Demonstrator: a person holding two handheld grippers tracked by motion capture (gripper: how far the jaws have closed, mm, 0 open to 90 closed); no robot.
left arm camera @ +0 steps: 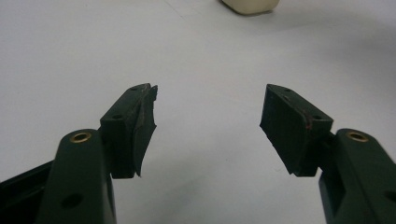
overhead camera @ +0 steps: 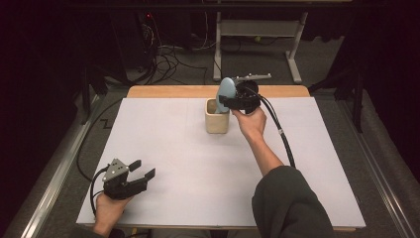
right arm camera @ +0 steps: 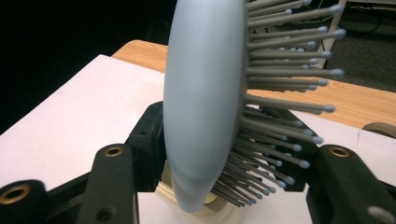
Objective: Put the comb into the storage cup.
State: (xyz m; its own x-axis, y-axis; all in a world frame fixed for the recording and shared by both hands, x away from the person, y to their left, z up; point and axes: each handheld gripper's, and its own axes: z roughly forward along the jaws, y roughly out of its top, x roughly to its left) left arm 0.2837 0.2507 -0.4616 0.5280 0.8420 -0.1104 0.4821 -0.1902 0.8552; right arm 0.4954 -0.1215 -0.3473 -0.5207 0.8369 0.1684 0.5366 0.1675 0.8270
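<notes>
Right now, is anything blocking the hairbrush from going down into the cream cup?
Nothing visible does. The hairbrush stands handle-down in the cream cup, with the right gripper around its head: one jaw by the smooth back, the other among the bristles. The left gripper rests open, far off near the table edge.

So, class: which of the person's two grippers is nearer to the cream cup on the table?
Right. The right gripper is at the cream cup, its jaws around the pale blue hairbrush standing in it. The left gripper sits open at the table's near left corner, well away.
</notes>
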